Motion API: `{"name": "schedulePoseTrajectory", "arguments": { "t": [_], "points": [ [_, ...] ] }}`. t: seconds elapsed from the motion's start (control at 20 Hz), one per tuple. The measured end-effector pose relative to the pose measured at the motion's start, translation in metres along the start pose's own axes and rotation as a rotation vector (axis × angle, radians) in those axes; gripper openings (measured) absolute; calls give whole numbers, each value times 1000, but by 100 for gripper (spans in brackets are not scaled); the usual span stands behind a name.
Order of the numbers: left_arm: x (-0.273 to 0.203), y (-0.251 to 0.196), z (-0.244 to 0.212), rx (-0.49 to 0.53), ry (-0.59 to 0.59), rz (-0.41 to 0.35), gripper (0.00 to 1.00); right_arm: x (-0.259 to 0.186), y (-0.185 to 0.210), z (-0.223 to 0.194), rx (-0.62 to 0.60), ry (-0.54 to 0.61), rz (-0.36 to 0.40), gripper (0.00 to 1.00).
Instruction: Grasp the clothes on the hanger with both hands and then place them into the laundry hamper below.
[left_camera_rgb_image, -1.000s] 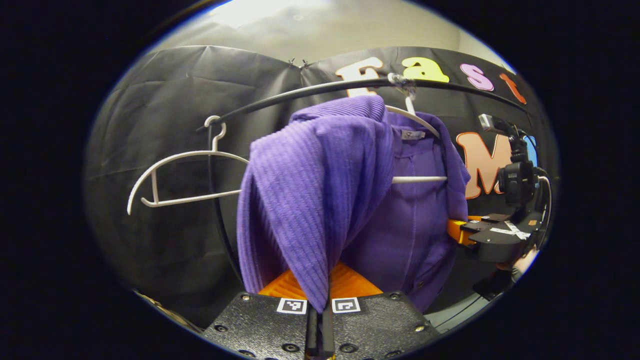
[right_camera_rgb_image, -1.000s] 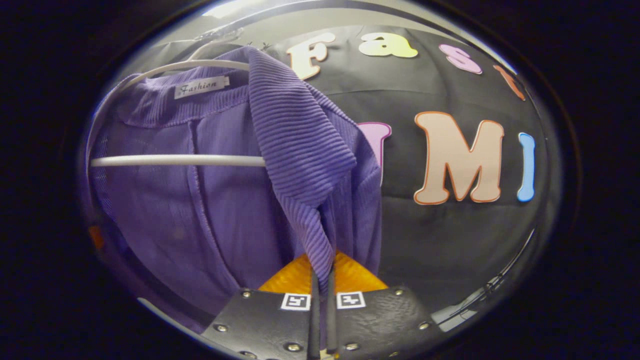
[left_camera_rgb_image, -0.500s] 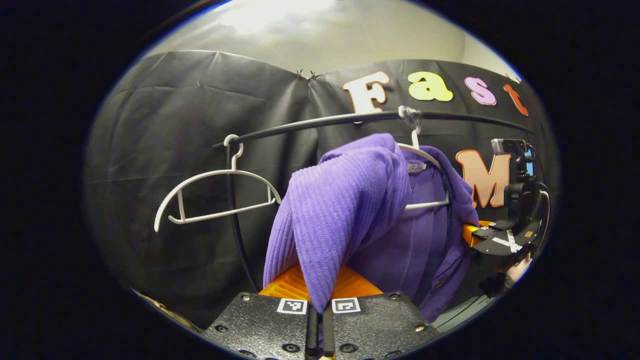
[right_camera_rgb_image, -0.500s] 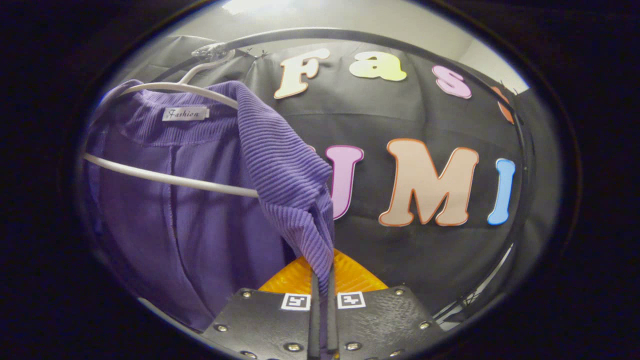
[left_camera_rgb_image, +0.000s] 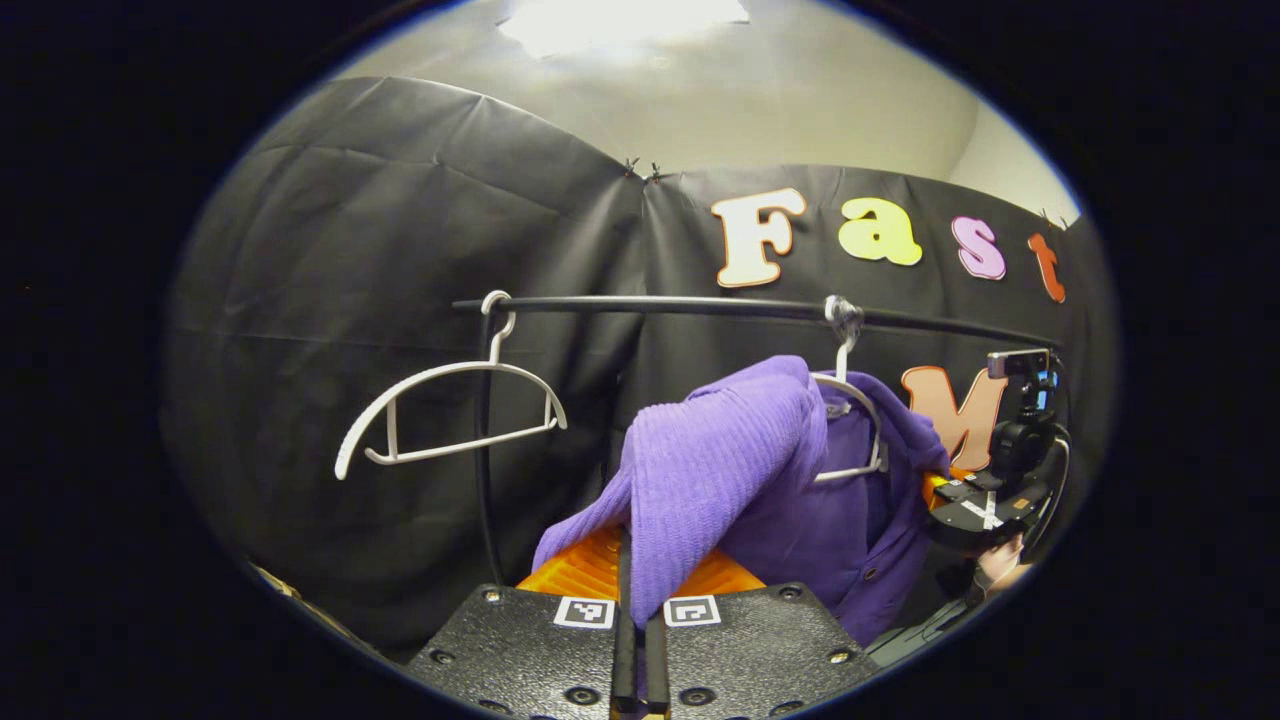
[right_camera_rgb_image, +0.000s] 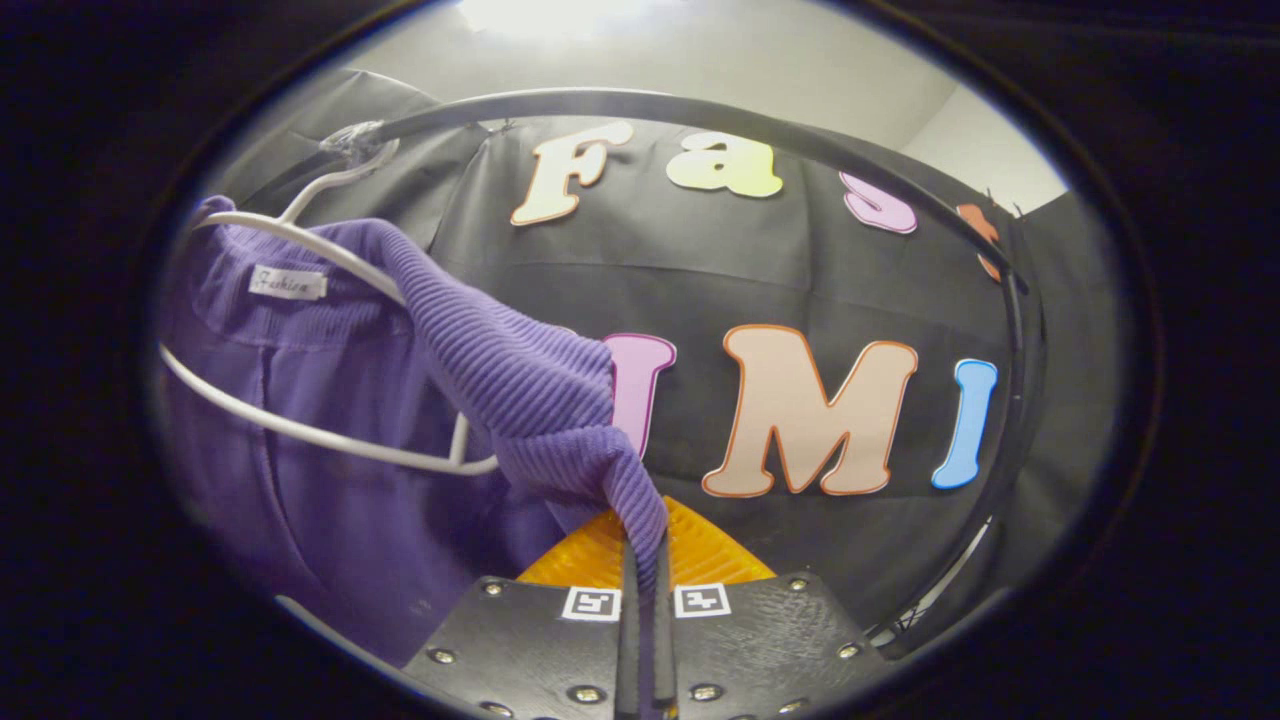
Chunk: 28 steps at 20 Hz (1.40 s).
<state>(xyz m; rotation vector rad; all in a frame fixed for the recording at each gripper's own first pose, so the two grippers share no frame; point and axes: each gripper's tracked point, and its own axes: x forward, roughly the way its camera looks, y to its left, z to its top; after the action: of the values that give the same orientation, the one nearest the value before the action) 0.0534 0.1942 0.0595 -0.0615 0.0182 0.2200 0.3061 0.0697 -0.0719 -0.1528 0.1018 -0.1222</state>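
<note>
A purple ribbed garment (left_camera_rgb_image: 730, 470) hangs on a white hanger (left_camera_rgb_image: 858, 400) from the black rail (left_camera_rgb_image: 700, 306). My left gripper (left_camera_rgb_image: 636, 600) is shut on the garment's left shoulder fabric, which stretches from the hanger down into the jaws. In the right gripper view the same purple garment (right_camera_rgb_image: 500, 370) drapes off the white hanger (right_camera_rgb_image: 300, 245), and my right gripper (right_camera_rgb_image: 645, 590) is shut on its right shoulder fabric. The right gripper (left_camera_rgb_image: 985, 495) and the hand holding it also appear at the right of the left gripper view. The hamper is out of sight.
An empty white hanger (left_camera_rgb_image: 450, 405) hangs at the left end of the rail, beside the rack's black upright post (left_camera_rgb_image: 484, 440). The rail (right_camera_rgb_image: 700, 110) arcs overhead in the right gripper view and bends down at the right. Black cloth walls stand behind.
Both grippers have pulled back and down from the rack, dragging the garment's shoulders off the hanger ends. The hanger has tilted and looks smaller and farther away.
</note>
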Motion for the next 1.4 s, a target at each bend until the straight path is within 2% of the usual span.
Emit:
{"name": "schedulePoseTrajectory", "arguments": {
  "t": [0.15,0.25,0.35,0.65,0.8,0.85,1.0,1.25,1.4],
  "points": [
    [-3,3,9,-51,-14,-21,4,9,-7,12,4,-24,-20,5],
    [-3,8,16,-38,-24,-19,2,8,-6,20,-4,-37,-23,5],
    [-7,7,25,-22,-34,-39,4,6,-8,25,-11,-54,-33,5],
    [-12,9,61,10,-94,-69,4,30,-10,45,-9,-86,-41,5],
    [-13,10,74,-27,-116,-81,2,36,-7,52,-22,-101,-36,5],
    [-13,11,77,-45,-121,-85,5,38,-6,53,-24,-104,-33,5],
    [-13,16,88,-110,-141,-93,5,43,-4,54,-19,-105,-26,5],
    [-8,31,109,-139,-192,-75,4,49,2,55,-21,-104,-12,5],
    [-2,40,113,-117,-209,-56,4,54,7,55,-21,-103,-2,5]
  ]
}}
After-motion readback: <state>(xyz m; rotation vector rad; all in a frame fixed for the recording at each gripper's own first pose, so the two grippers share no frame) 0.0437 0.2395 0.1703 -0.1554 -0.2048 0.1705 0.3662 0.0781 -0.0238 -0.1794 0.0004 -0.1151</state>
